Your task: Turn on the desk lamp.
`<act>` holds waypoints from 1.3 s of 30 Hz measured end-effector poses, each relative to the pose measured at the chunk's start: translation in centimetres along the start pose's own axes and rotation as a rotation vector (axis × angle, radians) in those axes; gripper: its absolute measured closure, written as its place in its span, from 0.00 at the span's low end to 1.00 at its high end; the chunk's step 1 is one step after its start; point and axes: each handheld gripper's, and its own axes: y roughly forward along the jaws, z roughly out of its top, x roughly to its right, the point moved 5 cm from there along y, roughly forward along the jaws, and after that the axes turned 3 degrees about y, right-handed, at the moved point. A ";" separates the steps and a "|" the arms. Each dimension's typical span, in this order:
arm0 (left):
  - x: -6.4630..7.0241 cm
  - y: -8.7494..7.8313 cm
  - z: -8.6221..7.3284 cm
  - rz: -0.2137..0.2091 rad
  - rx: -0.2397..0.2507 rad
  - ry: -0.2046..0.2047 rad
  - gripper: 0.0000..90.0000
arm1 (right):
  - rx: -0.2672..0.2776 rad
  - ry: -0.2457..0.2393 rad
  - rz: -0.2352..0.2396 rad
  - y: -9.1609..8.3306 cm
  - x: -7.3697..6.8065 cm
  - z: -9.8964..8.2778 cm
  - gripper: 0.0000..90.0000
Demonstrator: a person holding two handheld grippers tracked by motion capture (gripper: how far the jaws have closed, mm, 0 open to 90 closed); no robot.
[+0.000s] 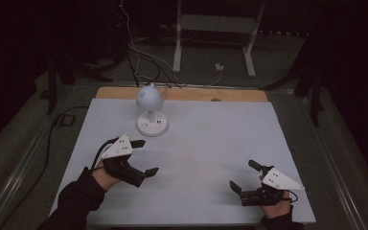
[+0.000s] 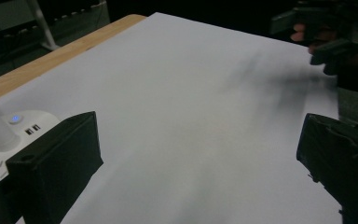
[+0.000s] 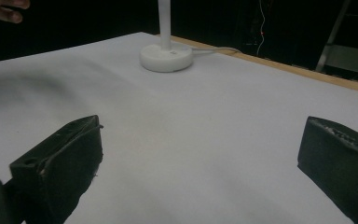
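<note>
Nothing started yet, by the look of it. Left gripper [image 1: 145, 156] spread wide, empty, near left of table [image 1: 211, 143]. Right gripper [image 1: 243, 175] same, wide and empty, near right. Desk lamp [image 1: 151, 111] standing far left, untouched, just beyond left gripper. Blue dot on base, possibly a power light. All handling still ahead.

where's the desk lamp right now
The white desk lamp stands upright at the far left of the white table sheet in the high view, just ahead of the open left gripper, which does not touch it.
</note>
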 end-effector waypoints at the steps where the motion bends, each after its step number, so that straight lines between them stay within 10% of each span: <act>1: 0.0 0.0 0.0 0.000 0.000 0.000 0.00 | 0.000 -0.003 0.001 0.0 0.0 0.0 0.00; 39: -5.2 6.5 1.0 0.272 -0.015 -0.158 0.01 | 0.003 -0.003 0.004 0.0 0.0 0.0 0.00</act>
